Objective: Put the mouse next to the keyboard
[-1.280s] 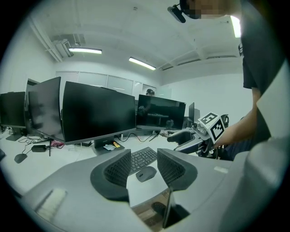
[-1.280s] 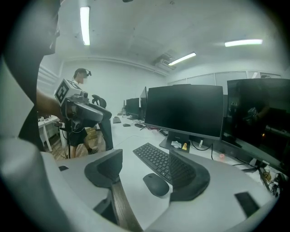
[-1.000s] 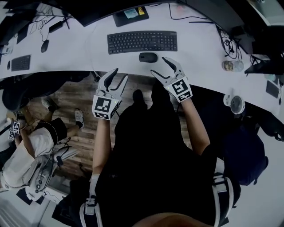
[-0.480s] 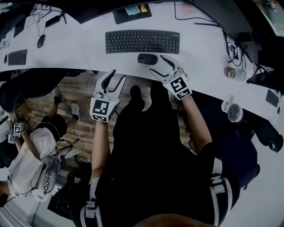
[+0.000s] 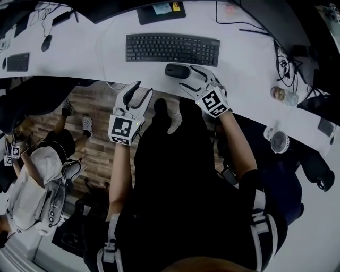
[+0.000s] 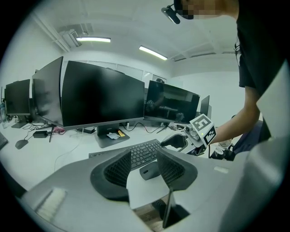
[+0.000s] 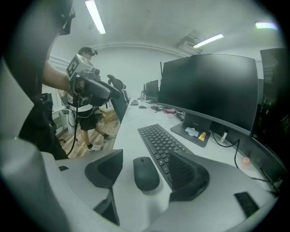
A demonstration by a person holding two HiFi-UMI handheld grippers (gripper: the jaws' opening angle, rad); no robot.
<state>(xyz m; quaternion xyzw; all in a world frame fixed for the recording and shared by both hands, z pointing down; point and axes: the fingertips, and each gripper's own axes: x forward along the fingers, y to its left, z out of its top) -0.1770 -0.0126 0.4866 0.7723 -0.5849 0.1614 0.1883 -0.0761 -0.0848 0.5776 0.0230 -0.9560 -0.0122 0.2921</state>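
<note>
While the white curved desk (image 5: 106, 58) fills the top of the head view, dark monitors (image 6: 102, 93) stand in a row along its far side, and a strip of wooden floor (image 5: 101, 114) shows below its near edge. At the bottom of that view is the person in black who holds both tools, forearms reaching toward the desk; a second person (image 5: 37, 175) in light clothes sits on the floor side at the left. On the desk the black keyboard (image 5: 172, 49) lies flat before the nearest monitor's stand (image 5: 160, 11), its long side running left to right. Off the desk edge, the left gripper (image 5: 144, 87) hangs above the floor, its fingers spread wide with nothing between them; its own view shows only desk top past the two ribbed pads. Over the desk edge, the right gripper (image 5: 188, 77) points down toward the desk with its fingers set wide; its own view shows the pads on either side of the mouse, a clear gap on each side, so neither pad touches it. Smallest is the black mouse (image 5: 177, 70), which rests flat on the desk just beside the keyboard's near edge, a little right of that edge's middle and not touching the keyboard.
</note>
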